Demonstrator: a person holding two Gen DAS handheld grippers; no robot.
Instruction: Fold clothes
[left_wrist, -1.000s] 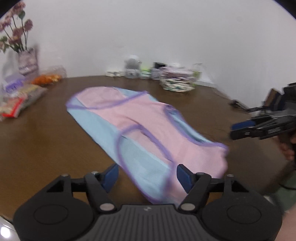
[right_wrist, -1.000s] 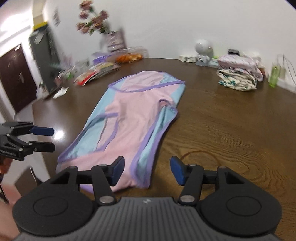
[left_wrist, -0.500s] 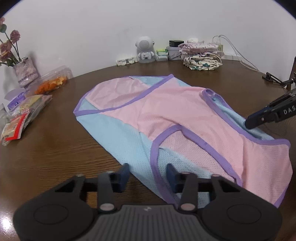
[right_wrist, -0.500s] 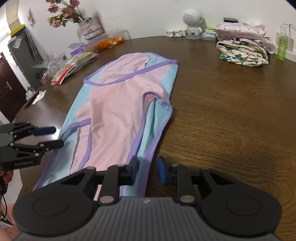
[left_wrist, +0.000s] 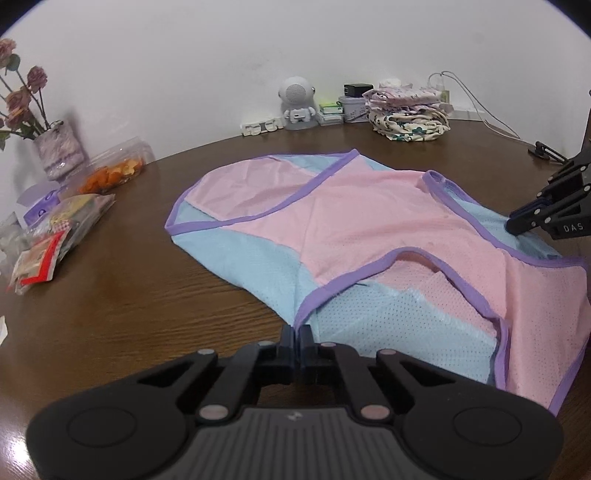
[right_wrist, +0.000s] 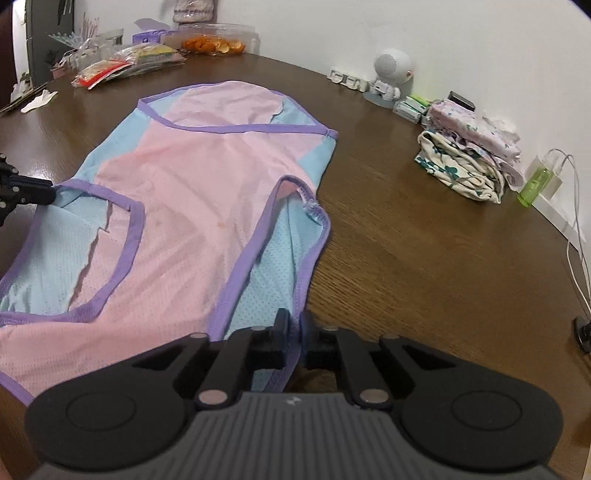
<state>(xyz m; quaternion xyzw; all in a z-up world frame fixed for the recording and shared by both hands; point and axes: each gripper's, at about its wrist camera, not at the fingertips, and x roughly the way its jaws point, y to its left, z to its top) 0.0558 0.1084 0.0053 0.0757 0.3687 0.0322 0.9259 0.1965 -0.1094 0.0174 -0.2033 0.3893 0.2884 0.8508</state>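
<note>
brown wooden table (left_wrist: 110, 295), white wall (left_wrist: 221, 55)

Perforated mesh-cloth garment (left_wrist: 369, 229); glossy wood table (left_wrist: 110, 295)

Black grippers (left_wrist: 296, 338) (silver pivot screws)

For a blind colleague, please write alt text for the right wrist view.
The right gripper is shut on the purple-trimmed near edge of a pink and blue garment lying flat on a brown wooden table. Folded clothes sit at the far right; the left gripper meets the garment's left edge.
</note>
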